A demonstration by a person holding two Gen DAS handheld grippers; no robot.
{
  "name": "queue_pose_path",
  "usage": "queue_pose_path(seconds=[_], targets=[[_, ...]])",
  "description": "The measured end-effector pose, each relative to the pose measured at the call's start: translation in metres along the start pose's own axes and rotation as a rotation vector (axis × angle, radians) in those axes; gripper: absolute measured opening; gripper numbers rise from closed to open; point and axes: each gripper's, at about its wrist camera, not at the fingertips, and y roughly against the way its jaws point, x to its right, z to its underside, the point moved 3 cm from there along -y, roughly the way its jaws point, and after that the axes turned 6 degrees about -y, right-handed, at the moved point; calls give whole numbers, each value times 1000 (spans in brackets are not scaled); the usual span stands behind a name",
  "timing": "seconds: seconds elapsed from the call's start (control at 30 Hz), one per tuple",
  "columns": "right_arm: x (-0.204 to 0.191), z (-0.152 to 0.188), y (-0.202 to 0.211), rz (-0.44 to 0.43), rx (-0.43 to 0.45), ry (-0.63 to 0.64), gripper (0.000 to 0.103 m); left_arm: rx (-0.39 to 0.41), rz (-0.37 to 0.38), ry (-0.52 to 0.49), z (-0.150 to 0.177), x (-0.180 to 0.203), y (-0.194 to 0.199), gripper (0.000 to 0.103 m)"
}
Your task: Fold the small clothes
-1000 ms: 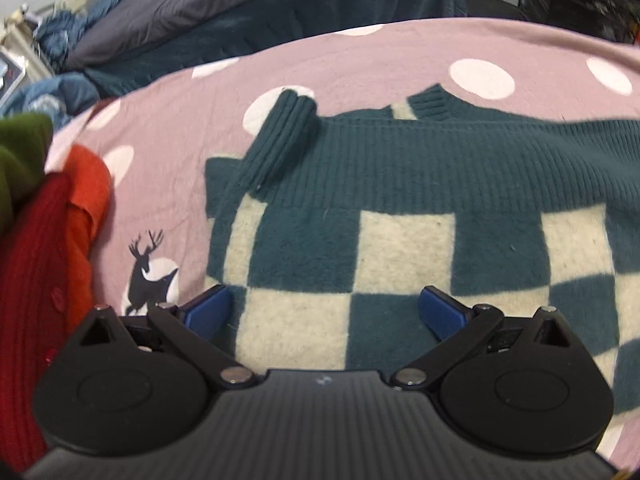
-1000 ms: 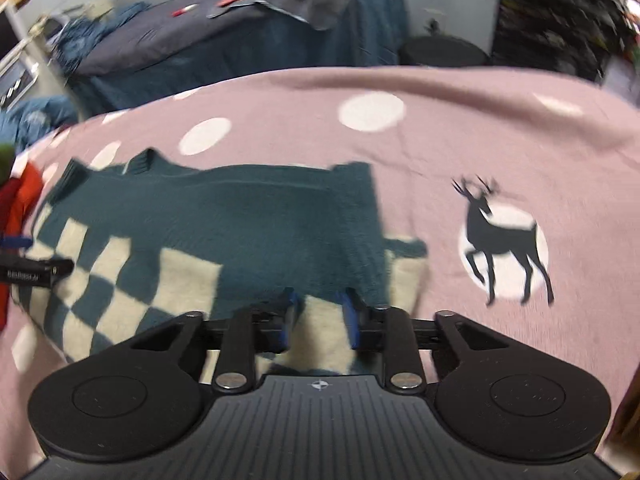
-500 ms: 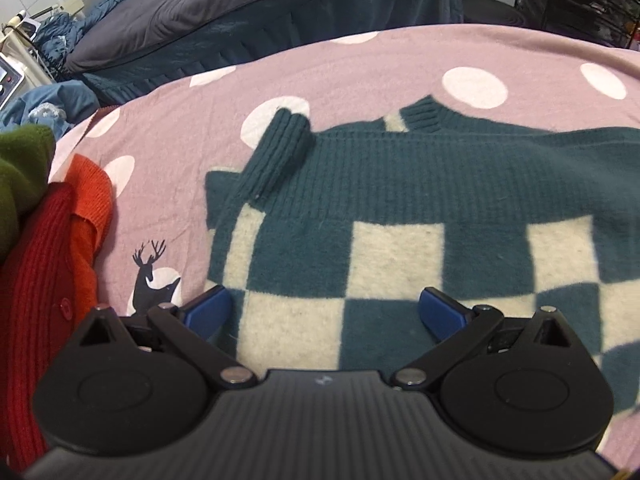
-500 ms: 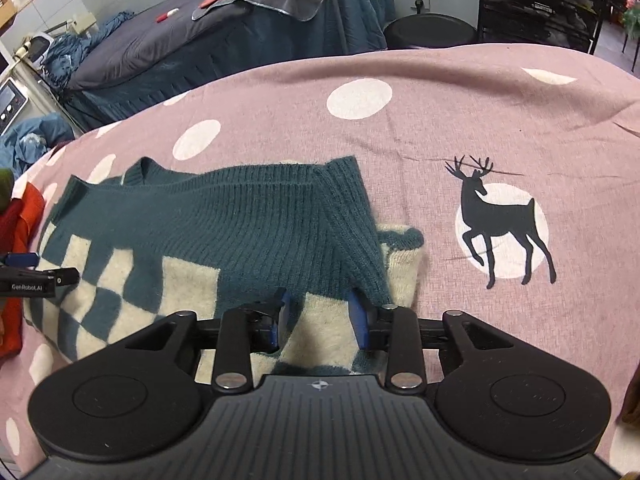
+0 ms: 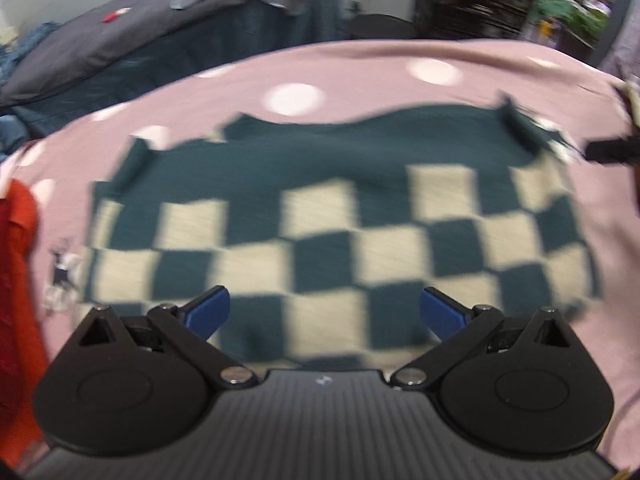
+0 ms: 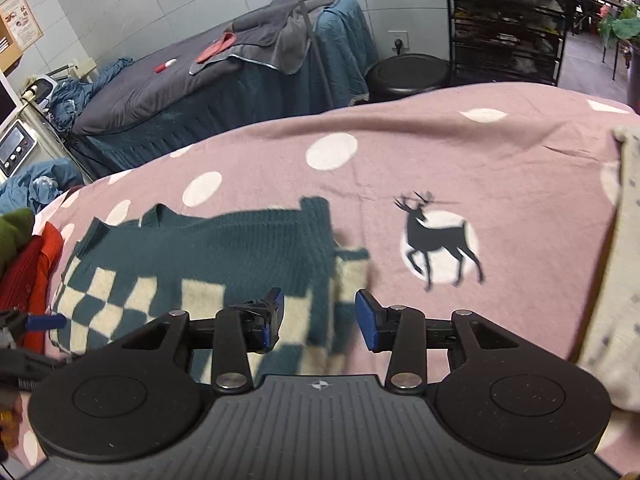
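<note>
Checked sweater (image 5: 320, 208) flat on pink blanket (image 6: 400, 160); left gripper (image 5: 323, 312) and right gripper (image 6: 319, 316) above it, jaws apart, the right's just widened, empty.

You are looking at a knitted sweater (image 6: 224, 256), its teal yoke ribbed and its cream-and-teal checks fuzzy, like brushed wool. It lies on a soft, matt pink blanket (image 6: 440, 152) printed with white dots and a dark deer (image 6: 436, 240). Your right gripper (image 6: 320, 316) is matt black plastic with ribbed housing, blue pads (image 6: 366, 316) and bright metal pivot screws. At the left edge you see red ribbed knitwear (image 6: 36, 272), coarse in texture.
</note>
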Motion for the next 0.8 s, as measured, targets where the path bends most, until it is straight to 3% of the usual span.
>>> queue_pose_path(seconds=[0.1, 0.2, 0.33, 0.43, 0.5, 0.8], targets=[[9, 7, 12, 3, 5, -21, 69, -20, 77, -4, 8, 38, 0, 103], [17, 16, 23, 10, 4, -33, 69, -42, 170, 63, 16, 68, -2, 103], [24, 32, 32, 15, -17, -47, 70, -55, 368, 267, 24, 90, -7, 103], [29, 43, 35, 15, -35, -62, 70, -93, 457, 466, 29, 93, -23, 102], [33, 48, 35, 12, -46, -68, 70, -110, 474, 569, 32, 94, -35, 99], [49, 53, 34, 3, -67, -75, 71, -106, 533, 765, 26, 107, -68, 99]])
